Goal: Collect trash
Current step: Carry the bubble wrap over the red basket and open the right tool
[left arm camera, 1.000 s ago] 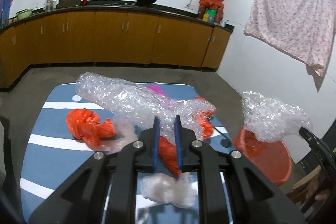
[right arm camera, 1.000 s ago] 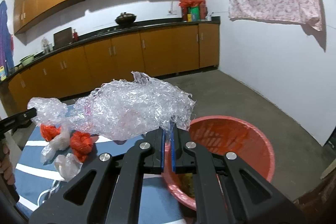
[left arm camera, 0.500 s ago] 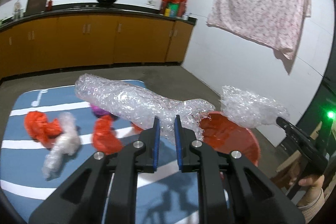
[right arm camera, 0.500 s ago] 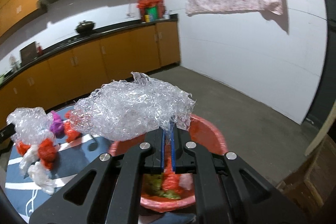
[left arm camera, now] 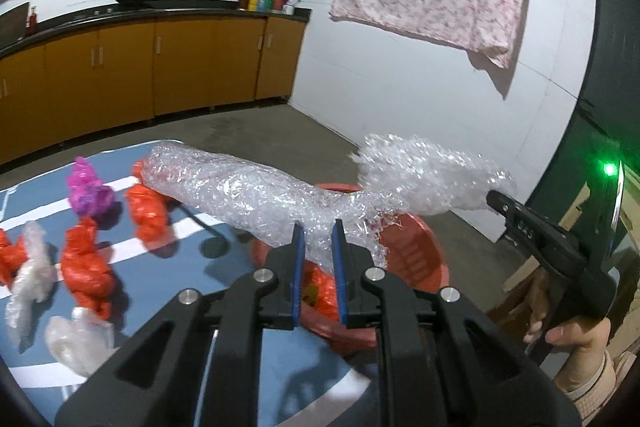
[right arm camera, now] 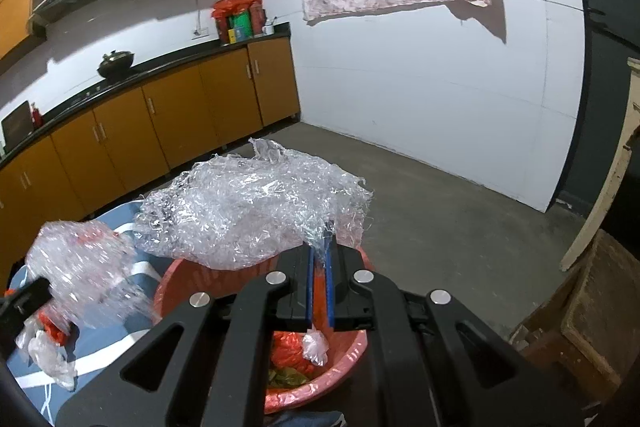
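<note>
My left gripper (left arm camera: 318,229) is shut on the end of a long roll of clear bubble wrap (left arm camera: 240,191), which sticks out over the table edge and the red basin (left arm camera: 416,251). My right gripper (right arm camera: 319,247) is shut on a crumpled wad of bubble wrap (right arm camera: 248,211) and holds it above the basin (right arm camera: 172,291). Orange bags, a white bag and green scraps lie inside the basin. The left wrist view shows the right gripper's wad (left arm camera: 420,179) to the right of the roll. The roll (right arm camera: 80,267) appears blurred at the left of the right wrist view.
On the blue striped tablecloth (left arm camera: 224,267) lie several orange bags (left arm camera: 86,267), a purple bag (left arm camera: 88,193) and clear plastic wads (left arm camera: 76,343). Behind stand brown kitchen cabinets (left arm camera: 120,75). A wooden crate (right arm camera: 592,311) sits on the floor at the right. A hand (left arm camera: 576,339) grips the right tool.
Both grippers have swung right, away from the table's middle, carrying their bubble wrap to above the red basin. The loose bags on the cloth have stayed put.
</note>
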Demonstrator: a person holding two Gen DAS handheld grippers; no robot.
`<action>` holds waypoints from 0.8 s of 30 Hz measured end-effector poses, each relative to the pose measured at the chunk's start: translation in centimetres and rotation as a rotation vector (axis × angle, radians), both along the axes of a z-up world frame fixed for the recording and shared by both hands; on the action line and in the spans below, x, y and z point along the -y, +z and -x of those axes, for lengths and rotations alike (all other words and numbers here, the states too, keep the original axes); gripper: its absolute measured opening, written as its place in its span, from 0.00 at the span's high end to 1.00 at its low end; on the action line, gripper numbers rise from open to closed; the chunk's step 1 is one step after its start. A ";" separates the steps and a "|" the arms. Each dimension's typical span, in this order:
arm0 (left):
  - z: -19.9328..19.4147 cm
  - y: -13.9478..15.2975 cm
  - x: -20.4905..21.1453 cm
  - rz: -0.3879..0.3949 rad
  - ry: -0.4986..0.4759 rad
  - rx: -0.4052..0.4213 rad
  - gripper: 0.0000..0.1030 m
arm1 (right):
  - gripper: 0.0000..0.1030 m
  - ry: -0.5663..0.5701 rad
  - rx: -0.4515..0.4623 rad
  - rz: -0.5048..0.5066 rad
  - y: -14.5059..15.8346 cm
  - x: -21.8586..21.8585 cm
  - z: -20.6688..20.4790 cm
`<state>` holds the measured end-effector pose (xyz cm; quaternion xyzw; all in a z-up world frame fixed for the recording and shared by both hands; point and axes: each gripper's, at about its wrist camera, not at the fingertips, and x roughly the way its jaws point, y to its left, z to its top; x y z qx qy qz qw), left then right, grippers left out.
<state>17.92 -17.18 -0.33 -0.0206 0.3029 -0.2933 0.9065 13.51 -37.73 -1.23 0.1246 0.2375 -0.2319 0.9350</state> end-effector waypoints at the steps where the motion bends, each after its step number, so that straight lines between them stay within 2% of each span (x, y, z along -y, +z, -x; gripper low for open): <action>1: -0.1 -0.3 0.5 -0.004 -0.008 -0.003 0.86 | 0.95 -0.010 0.000 -0.002 -0.1 0.2 -0.1; 8: -1.1 -2.3 3.6 -0.029 -0.052 -0.032 0.86 | 0.95 -0.027 -0.001 -0.017 -0.5 0.7 -0.9; 13: -1.7 -3.4 5.4 -0.043 -0.086 -0.050 0.84 | 0.94 0.038 -0.016 -0.043 -1.0 0.7 -1.9; 15: -1.9 -4.1 5.6 -0.048 -0.090 -0.064 0.80 | 0.83 0.057 -0.026 -0.053 -1.3 0.7 -2.0; 16: -1.9 -4.4 5.6 -0.051 -0.090 -0.074 0.74 | 0.66 0.062 -0.024 -0.057 -1.5 0.8 -1.9; 17: -2.0 -4.7 5.4 -0.053 -0.084 -0.081 0.71 | 0.53 0.060 -0.017 -0.060 -1.6 0.8 -1.6; 18: -2.1 -4.9 5.3 -0.056 -0.079 -0.085 0.66 | 0.51 0.055 -0.011 -0.059 -1.6 0.9 -1.2; 22: -2.3 -5.3 4.0 -0.061 -0.054 -0.098 0.59 | 0.50 0.043 -0.023 -0.055 -1.7 1.4 -0.6; 24: -2.2 -5.1 2.8 -0.064 -0.030 -0.086 0.53 | 0.42 0.029 -0.023 -0.040 -1.5 1.5 -0.3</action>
